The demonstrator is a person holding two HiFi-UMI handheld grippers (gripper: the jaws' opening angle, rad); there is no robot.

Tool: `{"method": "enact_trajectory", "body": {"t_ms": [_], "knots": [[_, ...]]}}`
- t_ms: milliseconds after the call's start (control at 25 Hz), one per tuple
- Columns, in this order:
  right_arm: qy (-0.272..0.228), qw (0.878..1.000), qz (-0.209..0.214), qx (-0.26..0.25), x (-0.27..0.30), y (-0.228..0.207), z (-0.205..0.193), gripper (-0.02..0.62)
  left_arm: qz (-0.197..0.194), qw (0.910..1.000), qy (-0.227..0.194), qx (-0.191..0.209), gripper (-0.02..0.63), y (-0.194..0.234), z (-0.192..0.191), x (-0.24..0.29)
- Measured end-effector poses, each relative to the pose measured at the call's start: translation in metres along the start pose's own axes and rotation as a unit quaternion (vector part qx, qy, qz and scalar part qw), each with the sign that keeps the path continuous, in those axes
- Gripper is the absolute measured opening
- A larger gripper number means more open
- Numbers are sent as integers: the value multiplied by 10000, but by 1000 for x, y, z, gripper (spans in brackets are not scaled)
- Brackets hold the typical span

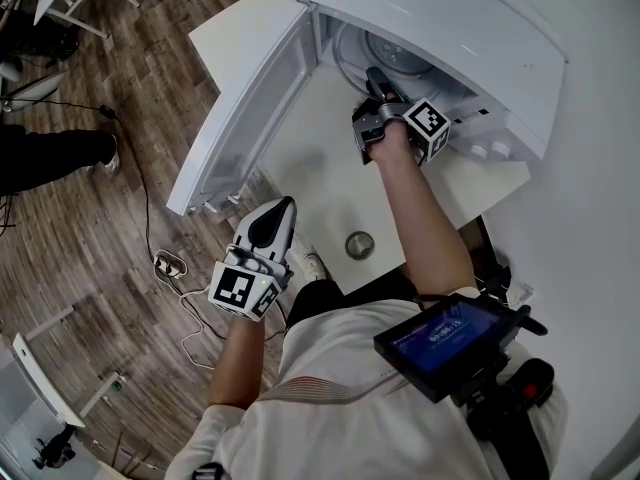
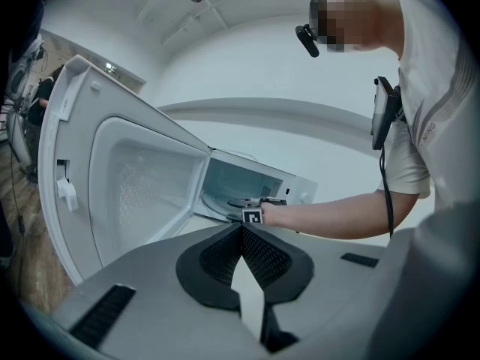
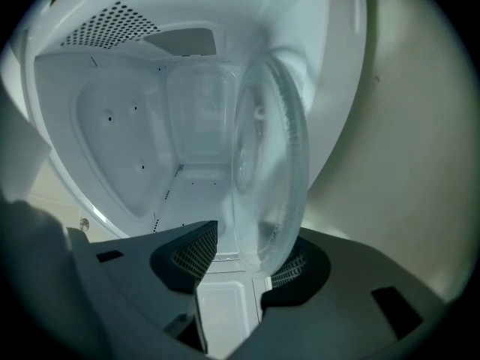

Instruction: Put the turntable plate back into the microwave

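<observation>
Inside the open microwave (image 1: 480, 28), on a white bench (image 1: 330, 193), the turntable plate (image 3: 270, 163) stands between the jaws of the right tool (image 3: 247, 238). That tool is released: its jaws are apart, and the left pad (image 3: 196, 252) is clear of the glass. The plate's rim lies in front of the right pad (image 3: 300, 265); whether glass and pad touch cannot be told.

The plate is clear, thick-rimmed glass, round, with moulded ridges near its centre. It is seen nearly edge-on. Its transparency makes the far edge hard to trace, and its footing on the cavity floor (image 3: 195, 193) is not visible.

From the head view the microwave's top hides most of the cavity. Only an arc of the plate (image 1: 392, 53) and the right tool (image 1: 378, 76) at the mouth show.

Cavity walls are smooth white, with a perforated vent patch (image 3: 112, 22) at the upper left.

The door (image 1: 250, 108) is swung fully open, its inner pane pale and finely dotted.

The left tool (image 1: 280, 206) is clenched on nothing, its ribbed black pads (image 2: 259, 255) meeting at the tips. It is held low beside the bench edge.

A small round metallic object (image 1: 359, 245) lies on the bench, too small to identify.
</observation>
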State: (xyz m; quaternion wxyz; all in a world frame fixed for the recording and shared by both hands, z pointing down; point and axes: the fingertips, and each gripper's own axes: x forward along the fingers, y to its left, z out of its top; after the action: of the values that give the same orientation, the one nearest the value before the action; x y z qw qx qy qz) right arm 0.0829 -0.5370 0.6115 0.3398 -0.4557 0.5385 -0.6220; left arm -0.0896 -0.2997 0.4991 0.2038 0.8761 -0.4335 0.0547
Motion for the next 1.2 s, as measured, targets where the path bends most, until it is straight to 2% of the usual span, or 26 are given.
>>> {"method": "enact_trajectory", "body": {"t_ms": [360, 560, 760, 1040, 1200], "knots": [[297, 9995, 106, -92, -1, 0, -5, 167, -1, 10000, -15, -74, 11, 1, -3, -1], [505, 9985, 164, -116, -5, -5, -12, 217, -33, 9999, -23, -101, 11, -1, -3, -3], [663, 9975, 168, -156, -15, -12, -22, 222, -58, 9999, -35, -93, 11, -2, -3, -7], [1022, 9927, 281, -571, -51, -5, -51, 221, -104, 9998, -159, -14, 11, -6, 5, -19], [1135, 9900, 402, -730, -84, 4, -66, 219, -262, 9992, -303, 94, 11, -13, 13, -27]]}}
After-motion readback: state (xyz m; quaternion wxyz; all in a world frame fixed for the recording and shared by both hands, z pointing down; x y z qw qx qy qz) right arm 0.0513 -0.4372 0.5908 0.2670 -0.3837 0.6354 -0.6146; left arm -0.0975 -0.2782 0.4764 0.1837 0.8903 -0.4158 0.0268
